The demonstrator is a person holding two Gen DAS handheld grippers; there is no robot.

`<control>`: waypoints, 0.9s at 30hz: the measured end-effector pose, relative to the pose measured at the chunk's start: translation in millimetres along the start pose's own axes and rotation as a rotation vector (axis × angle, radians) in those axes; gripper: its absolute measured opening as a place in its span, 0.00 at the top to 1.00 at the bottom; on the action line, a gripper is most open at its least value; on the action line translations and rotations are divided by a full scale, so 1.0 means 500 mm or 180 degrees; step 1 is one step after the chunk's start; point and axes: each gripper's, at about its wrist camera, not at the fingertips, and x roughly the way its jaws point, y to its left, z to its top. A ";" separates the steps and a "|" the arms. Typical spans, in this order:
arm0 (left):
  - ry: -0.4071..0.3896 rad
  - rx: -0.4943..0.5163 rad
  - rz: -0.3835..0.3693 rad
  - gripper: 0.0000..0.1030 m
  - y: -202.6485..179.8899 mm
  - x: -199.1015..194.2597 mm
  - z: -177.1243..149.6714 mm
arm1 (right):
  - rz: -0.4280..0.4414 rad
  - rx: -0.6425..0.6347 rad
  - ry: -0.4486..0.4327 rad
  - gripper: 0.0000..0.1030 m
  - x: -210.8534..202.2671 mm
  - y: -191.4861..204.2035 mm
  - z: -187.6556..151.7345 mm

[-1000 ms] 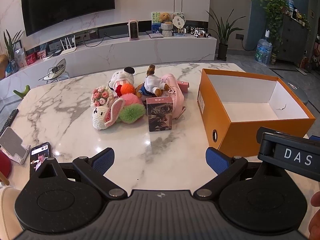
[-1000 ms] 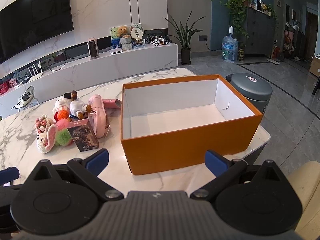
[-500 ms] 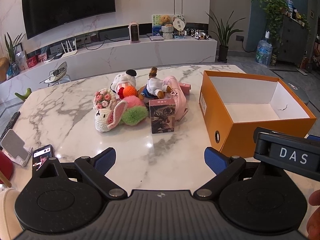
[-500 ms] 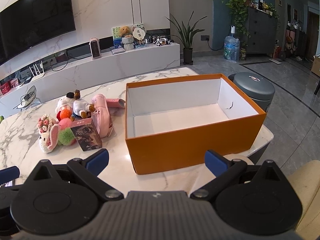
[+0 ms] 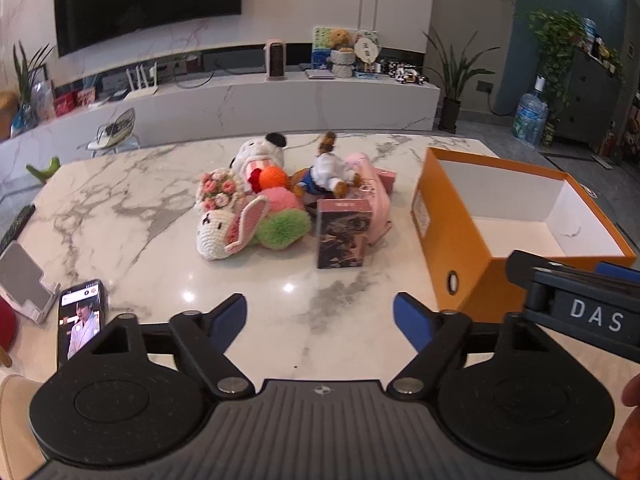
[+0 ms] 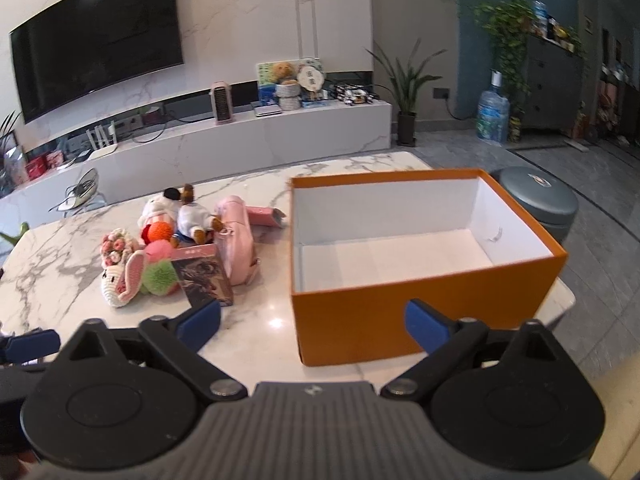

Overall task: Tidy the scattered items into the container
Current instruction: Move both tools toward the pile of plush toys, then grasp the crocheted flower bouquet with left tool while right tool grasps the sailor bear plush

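An open orange box (image 5: 472, 284) (image 6: 420, 300) with a white, empty inside stands on the marble table (image 5: 120, 216), right side. Left of it lies a cluster: a crochet bunny (image 5: 224, 228) (image 6: 120, 280), a pink and green pompom (image 5: 282, 224), a white plush dog (image 5: 260, 154), a small bear doll (image 5: 332, 172), a pink bag (image 5: 372, 188) (image 6: 238, 236) and an upright dark card box (image 5: 341, 234) (image 6: 204, 280). My left gripper (image 5: 320, 320) is open and empty, short of the card box. My right gripper (image 6: 312, 318) is open and empty before the orange box's near left corner.
A phone (image 5: 82, 318) and a white stand (image 5: 24, 280) lie at the table's near left edge. The right gripper's body (image 5: 576, 304) shows in the left wrist view beside the box. A grey bin (image 6: 536, 200) stands on the floor behind the box.
Both grippers have drawn back and risen slightly; the toys and the box look a little farther. Nothing on the table has moved.
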 end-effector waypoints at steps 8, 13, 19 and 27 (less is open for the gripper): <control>0.0094 -0.0182 0.0048 0.27 0.062 0.046 0.024 | 0.0288 -0.0285 0.0027 0.30 0.048 0.056 0.027; 0.0135 -0.0202 0.0144 0.21 0.089 0.080 0.049 | 0.0436 -0.0449 0.0025 0.30 0.086 0.095 0.053; 0.0209 -0.0198 0.0299 0.15 0.127 0.139 0.079 | 0.0586 -0.0583 0.0105 0.29 0.153 0.135 0.083; 0.0336 -0.0307 0.0348 0.14 0.186 0.240 0.124 | 0.0786 -0.0669 0.0290 0.29 0.280 0.185 0.123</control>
